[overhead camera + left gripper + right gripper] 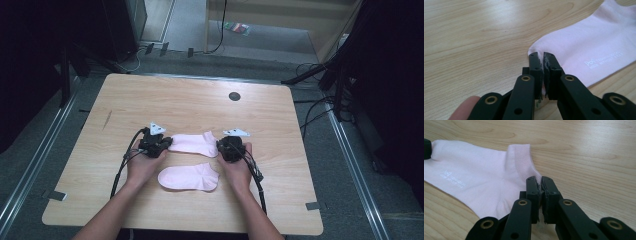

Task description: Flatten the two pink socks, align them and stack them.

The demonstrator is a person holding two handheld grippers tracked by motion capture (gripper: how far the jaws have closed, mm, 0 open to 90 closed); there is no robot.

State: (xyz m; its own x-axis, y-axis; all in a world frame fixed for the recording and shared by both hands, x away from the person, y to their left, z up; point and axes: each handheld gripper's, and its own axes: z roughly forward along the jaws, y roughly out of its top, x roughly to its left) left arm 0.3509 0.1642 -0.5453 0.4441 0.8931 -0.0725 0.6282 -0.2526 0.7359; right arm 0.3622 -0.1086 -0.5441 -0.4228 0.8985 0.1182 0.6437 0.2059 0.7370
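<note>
High view takes in the wooden table (150,95), where 2 pink ankle socks lie near the person's edge: the far sock (192,143) stretched between the 2 grippers, and the near sock (190,177) lying flat just beside it, toward the person and between the wrists, apart from both tools. The left gripper (159,146) sits at the far sock's toe end and the right gripper (229,147) at its heel and cuff end. In the left gripper view the jaws are pressed together with a sliver of pink fabric pinched between them at the rounded toe tip of the far sock (584,45); in the right gripper view the jaws are likewise clamped on a fold of the far sock (486,182) just below the ribbed cuff (522,157), at the heel. Likely the step is to lift this sock and lay it onto the near one to pair them. To do that well, both ends should rise together and level, keeping the fabric lightly taut so it does not sag or fold in the middle. Both bites are thin, right at the edge, so a hard outward pull could slip the cloth free; a gentle, even carry toward the person, toe over toe and cuff over cuff, looks safest.
</note>
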